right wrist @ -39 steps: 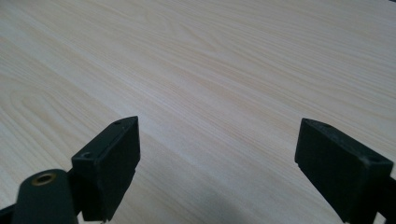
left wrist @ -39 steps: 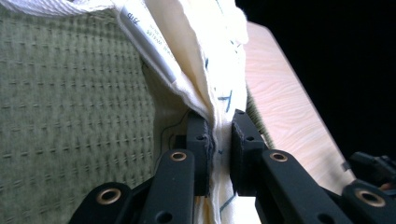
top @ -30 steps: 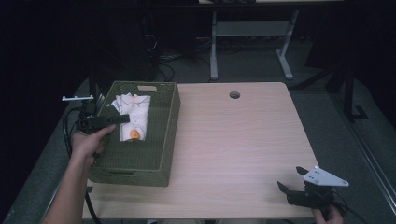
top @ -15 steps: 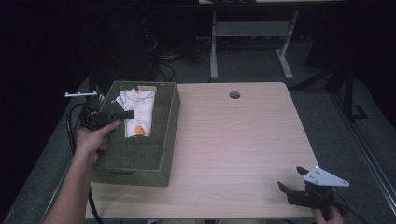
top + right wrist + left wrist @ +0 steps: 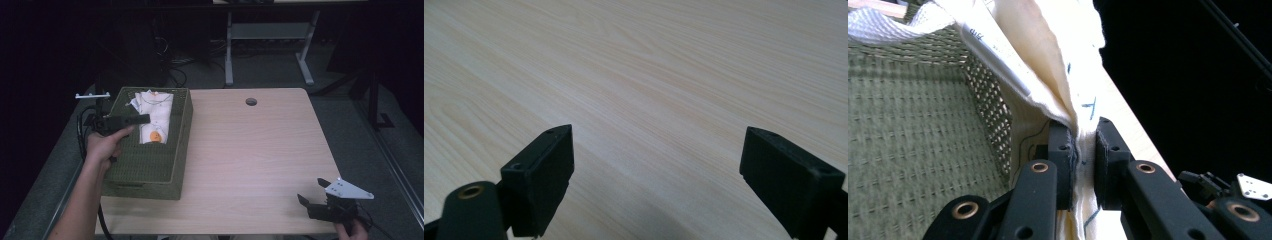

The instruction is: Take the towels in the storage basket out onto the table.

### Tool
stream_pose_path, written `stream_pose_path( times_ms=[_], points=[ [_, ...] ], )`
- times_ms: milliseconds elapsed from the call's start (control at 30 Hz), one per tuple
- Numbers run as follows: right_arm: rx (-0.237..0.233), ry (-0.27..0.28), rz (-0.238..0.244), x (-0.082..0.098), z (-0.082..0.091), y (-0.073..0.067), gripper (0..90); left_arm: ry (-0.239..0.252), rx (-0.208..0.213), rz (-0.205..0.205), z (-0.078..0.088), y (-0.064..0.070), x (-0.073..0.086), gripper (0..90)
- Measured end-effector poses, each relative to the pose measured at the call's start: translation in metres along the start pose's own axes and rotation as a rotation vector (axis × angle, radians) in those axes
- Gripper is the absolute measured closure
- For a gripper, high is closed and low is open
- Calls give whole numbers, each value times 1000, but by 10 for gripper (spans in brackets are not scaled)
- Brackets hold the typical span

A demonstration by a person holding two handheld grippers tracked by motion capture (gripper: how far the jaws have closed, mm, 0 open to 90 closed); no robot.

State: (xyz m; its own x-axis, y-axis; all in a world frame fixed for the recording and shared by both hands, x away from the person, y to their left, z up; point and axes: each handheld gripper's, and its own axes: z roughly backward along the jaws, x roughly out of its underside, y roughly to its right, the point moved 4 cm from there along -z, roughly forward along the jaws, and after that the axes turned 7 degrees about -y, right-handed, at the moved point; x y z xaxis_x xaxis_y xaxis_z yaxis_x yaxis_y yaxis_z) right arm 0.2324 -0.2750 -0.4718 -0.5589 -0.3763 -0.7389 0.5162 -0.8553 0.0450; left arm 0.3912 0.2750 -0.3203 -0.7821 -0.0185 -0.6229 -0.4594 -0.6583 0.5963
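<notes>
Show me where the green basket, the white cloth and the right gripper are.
green basket (image 5: 150, 177): high view, near wall of the basket.
white cloth (image 5: 155, 112): high view, middle of the fabric.
right gripper (image 5: 313, 191): high view, midway between its open jaws.

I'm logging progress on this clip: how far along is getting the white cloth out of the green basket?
Done: the left claw is shut on a fold of the white cloth. In hand: the cloth hangs from that claw but is mostly inside the green basket. Left: lifting it clear and setting it on the table, by my guess. The right claw is open over bare wood near the front edge.
</notes>
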Motion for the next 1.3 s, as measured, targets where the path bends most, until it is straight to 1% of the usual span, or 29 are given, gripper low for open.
stream_pose_path(
  times_ms=[100,167,333,500,600,867,967,1133,1300],
  points=[
    [-2,-1,4,0,0,0,139,-15,-5,-2,-3,2,-1,806],
    [-3,3,0,0,0,-1,139,-10,0,-4,-5,4,-2,806],
    [-3,-1,2,0,-1,0,139,-22,12,-29,-9,14,-6,806],
    [-3,5,-2,-2,-1,0,138,-24,21,-37,-13,21,-9,806],
    [-5,5,1,-1,-1,1,139,-30,31,-55,-16,27,-10,806],
    [-2,5,-17,-1,-1,2,139,-40,34,-67,-21,31,-12,807],
    [-3,1,-7,-1,-2,3,138,-40,41,-74,-24,34,-11,807],
    [-3,7,-7,-1,0,1,139,-52,51,-85,-32,39,-9,806],
    [-2,7,-10,-1,0,1,138,-57,60,-89,-36,42,-9,807]
  ],
)
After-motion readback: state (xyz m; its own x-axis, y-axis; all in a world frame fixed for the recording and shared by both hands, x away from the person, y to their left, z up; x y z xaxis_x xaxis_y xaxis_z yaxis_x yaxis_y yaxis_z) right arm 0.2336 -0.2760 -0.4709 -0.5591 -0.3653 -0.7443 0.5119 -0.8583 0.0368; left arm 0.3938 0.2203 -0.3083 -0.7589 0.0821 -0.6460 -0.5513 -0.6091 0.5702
